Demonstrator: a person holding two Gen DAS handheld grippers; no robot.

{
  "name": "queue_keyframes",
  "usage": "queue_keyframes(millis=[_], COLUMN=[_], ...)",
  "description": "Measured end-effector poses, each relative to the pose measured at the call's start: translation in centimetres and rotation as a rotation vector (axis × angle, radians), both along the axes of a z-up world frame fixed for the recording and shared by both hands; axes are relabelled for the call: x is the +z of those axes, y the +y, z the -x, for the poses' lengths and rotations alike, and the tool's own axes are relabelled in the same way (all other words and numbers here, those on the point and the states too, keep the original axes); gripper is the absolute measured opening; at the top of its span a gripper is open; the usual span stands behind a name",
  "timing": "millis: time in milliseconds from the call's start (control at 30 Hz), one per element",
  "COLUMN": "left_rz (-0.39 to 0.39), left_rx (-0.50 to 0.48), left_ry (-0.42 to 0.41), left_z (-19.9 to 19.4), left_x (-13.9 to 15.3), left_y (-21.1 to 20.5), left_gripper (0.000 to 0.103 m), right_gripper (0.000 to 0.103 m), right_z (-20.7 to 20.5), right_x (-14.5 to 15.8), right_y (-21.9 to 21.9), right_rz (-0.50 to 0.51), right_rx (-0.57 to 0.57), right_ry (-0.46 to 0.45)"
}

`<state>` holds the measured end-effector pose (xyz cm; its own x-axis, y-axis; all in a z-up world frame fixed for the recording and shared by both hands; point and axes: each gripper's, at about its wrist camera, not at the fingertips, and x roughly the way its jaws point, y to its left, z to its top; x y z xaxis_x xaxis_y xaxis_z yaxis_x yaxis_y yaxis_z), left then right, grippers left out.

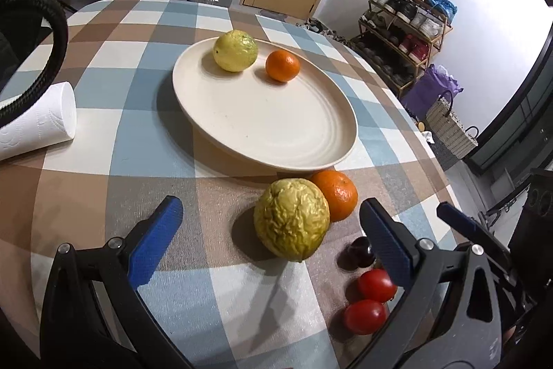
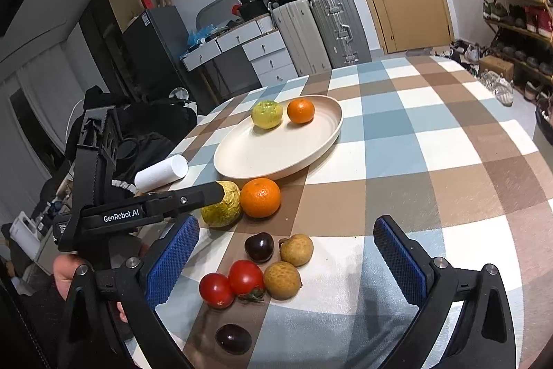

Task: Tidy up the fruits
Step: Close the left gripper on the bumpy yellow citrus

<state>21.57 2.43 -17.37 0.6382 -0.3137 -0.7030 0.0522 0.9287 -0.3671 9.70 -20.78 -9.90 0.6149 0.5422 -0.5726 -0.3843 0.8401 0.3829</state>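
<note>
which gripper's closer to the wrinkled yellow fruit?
Left. The left gripper is open around the wrinkled yellow fruit; the right gripper, also open, sits back over the small fruits.

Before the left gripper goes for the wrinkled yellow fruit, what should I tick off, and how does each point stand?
1. Left gripper open wide enough for the fruit: ok, its fingers stand apart on either side.
2. Wrinkled yellow fruit lined up between the fingers: ok, slightly nearer the right one.
3. Fruit free of neighbours: not ok, the orange sits against its far side and may roll.
4. Room on the plate: ok, only a yellow fruit and a small orange at the far rim.
5. Right gripper out of the path: ok, open over the tomatoes.
6. Fruit firmness: cannot tell.
</note>
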Motion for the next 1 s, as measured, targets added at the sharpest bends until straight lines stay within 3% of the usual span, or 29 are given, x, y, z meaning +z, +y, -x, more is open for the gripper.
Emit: queue_keyframes(millis=[67,167,400,433,800,1000], left_rz=[0.008,0.033,0.092,0.104,0.135,0.138], left_rx=[-0.007,-0.032,-0.112,-0.123,-0.127,-0.109], left_ry=[-0.003,0.006,0.04,0.045,0.015,-0.013], left_z=[0.0,-0.6,-1.6,-1.5,-1.2,1.4], left_x=[-0.1,-0.5,-1.5,-1.7,-1.1,0.1], left_y=[-0.1,0.0,-0.1,-0.1,1.2,2.8], left_gripper=[0.101,0.089,0.046,0.043,0.043,0.043], right_gripper=[0.103,0.103,0.103,0.103,0.103,0.103], right_z=[-0.1,-0.3,-0.3,-0.3,-0.8,-2.4], right_x=[-0.1,-0.2,-0.2,-0.2,0.0,0.1], right_y=[-0.1,-0.3,-0.3,-0.3,0.4,1.6], right_rz=[-0.005,-0.015,-0.012,-0.009,0.001,0.011], right_rx=[-0.002,-0.004,-0.006,-0.006,0.013,0.036], right_ry=[0.01,0.016,0.016,0.015,0.038,0.063])
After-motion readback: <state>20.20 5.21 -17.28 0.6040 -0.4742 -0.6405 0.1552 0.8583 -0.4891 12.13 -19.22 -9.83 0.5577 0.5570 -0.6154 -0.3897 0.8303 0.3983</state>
